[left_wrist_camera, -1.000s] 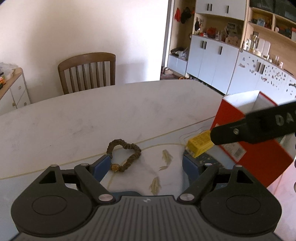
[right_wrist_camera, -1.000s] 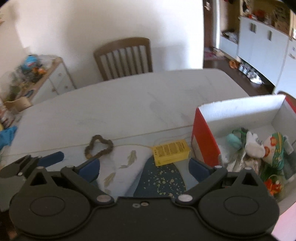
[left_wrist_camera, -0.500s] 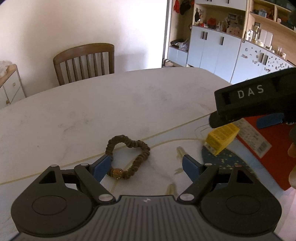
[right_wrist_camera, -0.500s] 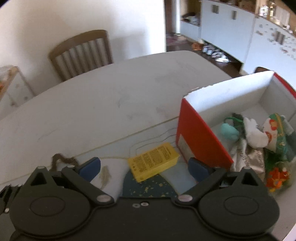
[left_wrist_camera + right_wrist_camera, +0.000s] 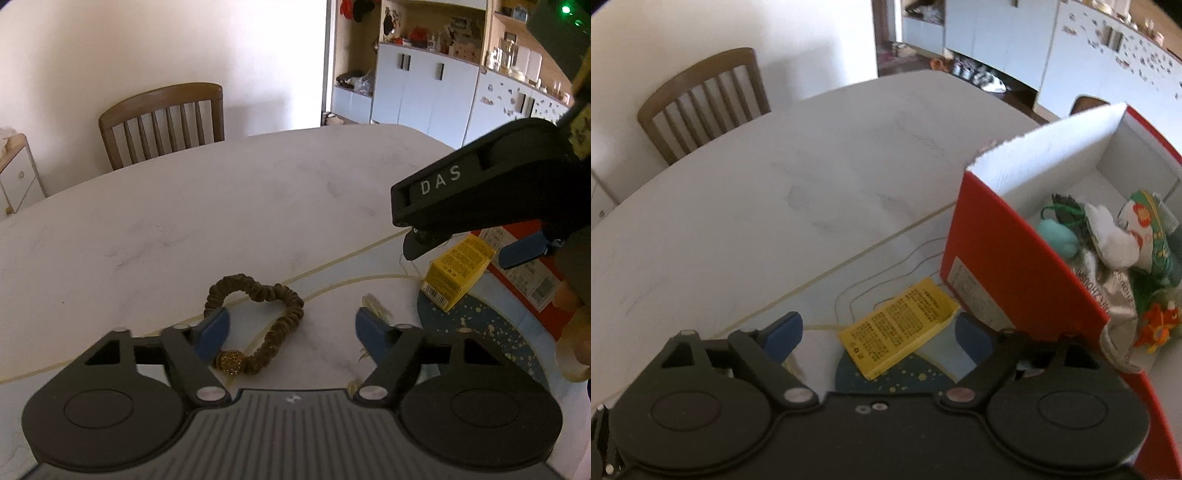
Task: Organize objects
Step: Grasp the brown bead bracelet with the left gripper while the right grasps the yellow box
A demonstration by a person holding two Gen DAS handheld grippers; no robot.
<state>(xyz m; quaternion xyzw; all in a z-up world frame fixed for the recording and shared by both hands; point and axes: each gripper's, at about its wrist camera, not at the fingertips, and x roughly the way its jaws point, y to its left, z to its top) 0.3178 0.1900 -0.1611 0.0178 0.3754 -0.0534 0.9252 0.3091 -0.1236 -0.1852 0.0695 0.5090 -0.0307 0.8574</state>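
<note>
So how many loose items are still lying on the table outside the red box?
2: the brown hair scrunchie between the left gripper's fingers, the yellow box beside the red box. Others may be hidden.

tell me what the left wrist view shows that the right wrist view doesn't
Only the left wrist view shows the brown scrunchie lying between the open left gripper, and the right gripper seen from outside. Only the right wrist view looks inside the red box, at its soft toys. Both show the yellow box, the table and the wooden chair.

White letters "DAS" stand on the right gripper (image 5: 461,240); print on the yellow box (image 5: 899,326) is too small to read.
</note>
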